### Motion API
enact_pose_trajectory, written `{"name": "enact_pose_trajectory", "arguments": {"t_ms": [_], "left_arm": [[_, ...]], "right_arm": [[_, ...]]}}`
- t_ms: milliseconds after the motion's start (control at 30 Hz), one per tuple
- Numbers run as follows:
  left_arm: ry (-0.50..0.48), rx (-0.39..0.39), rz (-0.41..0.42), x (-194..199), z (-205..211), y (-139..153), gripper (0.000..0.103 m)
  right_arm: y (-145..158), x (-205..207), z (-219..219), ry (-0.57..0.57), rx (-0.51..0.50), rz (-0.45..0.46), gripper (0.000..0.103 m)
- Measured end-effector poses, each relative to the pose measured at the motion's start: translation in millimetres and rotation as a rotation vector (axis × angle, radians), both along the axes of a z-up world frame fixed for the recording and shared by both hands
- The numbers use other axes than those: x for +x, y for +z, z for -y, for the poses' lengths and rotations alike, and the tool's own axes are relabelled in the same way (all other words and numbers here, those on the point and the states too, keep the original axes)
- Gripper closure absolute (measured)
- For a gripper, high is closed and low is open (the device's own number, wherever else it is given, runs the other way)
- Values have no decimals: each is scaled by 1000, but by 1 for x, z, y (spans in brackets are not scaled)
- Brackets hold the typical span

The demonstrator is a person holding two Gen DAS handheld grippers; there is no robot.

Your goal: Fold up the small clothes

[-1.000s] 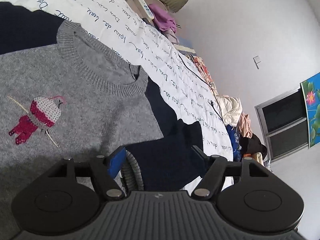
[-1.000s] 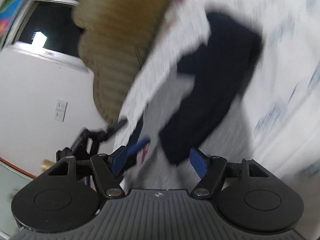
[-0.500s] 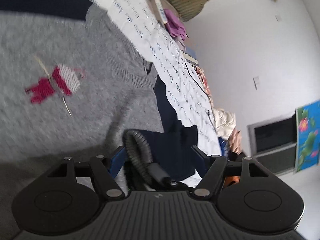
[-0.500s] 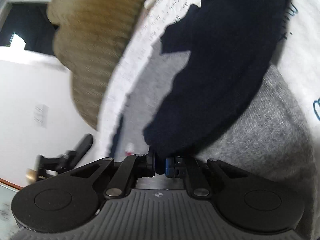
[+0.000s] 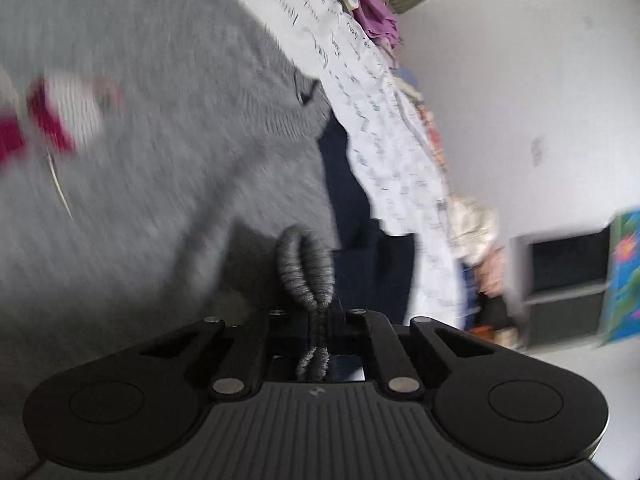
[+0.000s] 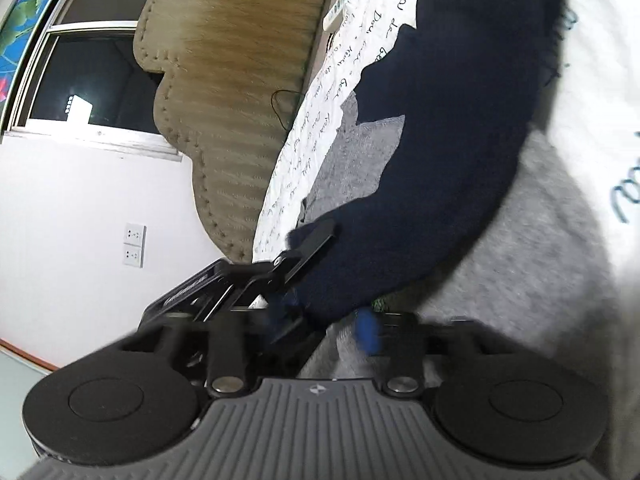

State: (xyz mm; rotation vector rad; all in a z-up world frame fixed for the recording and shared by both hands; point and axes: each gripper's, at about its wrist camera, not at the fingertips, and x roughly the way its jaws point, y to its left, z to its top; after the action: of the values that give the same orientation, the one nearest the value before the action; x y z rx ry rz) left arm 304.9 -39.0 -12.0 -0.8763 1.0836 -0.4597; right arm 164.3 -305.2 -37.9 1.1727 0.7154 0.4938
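A grey knit sweater [image 5: 168,128] with navy sleeves and a red-and-white figure [image 5: 60,120] lies on a white sheet with script print [image 5: 384,128]. My left gripper [image 5: 316,320] is shut on the grey ribbed cuff [image 5: 306,268] of the near navy sleeve [image 5: 356,216]. In the right wrist view, the other navy sleeve [image 6: 452,160] drapes over the grey body [image 6: 532,264]. My right gripper [image 6: 324,324] has its jaws partly apart with the sleeve end between them; a blue pad [image 6: 368,332] shows. The left gripper's body [image 6: 248,280] appears there too.
A tan padded headboard [image 6: 236,72] stands at the bed's end, with a remote [image 6: 335,12] and purple cloth [image 5: 376,16] near it. A pile of clothes [image 5: 476,236] lies beyond the bed's far side. White wall, sockets [image 6: 134,244] and a dark window [image 6: 92,80] surround.
My left gripper closed on the grey cuff and lifted it while moving. My right gripper, shut on the navy sleeve end half a second ago, has its jaws apart now.
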Motion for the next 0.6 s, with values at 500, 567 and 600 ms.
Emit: {"name": "enact_pose_trajectory", "arguments": {"t_ms": [500,567,600], "left_arm": [[190,412,73,-4,-180,36,97],[180,423,65,-7,-183,32,97],[177,432,66,-7,-182,31,97]], "right_arm": [[74,52,77,-120,-567,76,41],[67,78,69,-86,-627,40,41],[63,87,66,-74,-643,24,41]]}}
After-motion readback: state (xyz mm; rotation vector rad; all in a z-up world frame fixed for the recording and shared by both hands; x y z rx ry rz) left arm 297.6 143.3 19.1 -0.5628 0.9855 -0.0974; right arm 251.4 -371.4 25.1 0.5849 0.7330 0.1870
